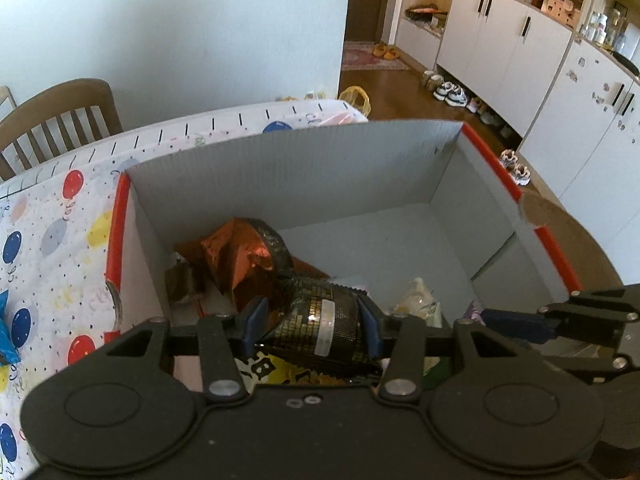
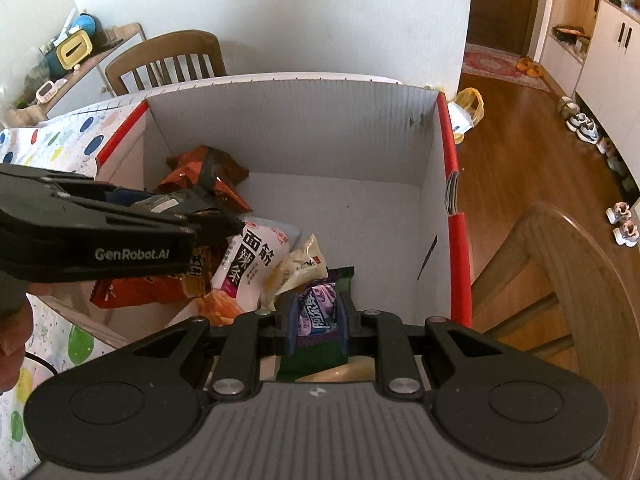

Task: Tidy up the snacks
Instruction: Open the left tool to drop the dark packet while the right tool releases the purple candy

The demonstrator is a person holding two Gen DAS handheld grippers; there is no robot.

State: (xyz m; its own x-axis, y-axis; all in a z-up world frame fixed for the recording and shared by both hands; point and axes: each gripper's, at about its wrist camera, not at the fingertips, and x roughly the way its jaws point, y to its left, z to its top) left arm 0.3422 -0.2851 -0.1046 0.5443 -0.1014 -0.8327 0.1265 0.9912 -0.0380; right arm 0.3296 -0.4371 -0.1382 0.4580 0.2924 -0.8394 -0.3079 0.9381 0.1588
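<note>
Red-rimmed box half bare beside both grippers.

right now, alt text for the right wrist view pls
The right tongs grip a purple snack packet over a red-edged cardboard box of snacks. The left tongs enter from the left, holding a dark packet.

Box open at top, its far right floor bare for entry; snack packets heaped along near left, tall back wall ahead, red-edged side wall right, left gripper crossing from frame left.
</note>
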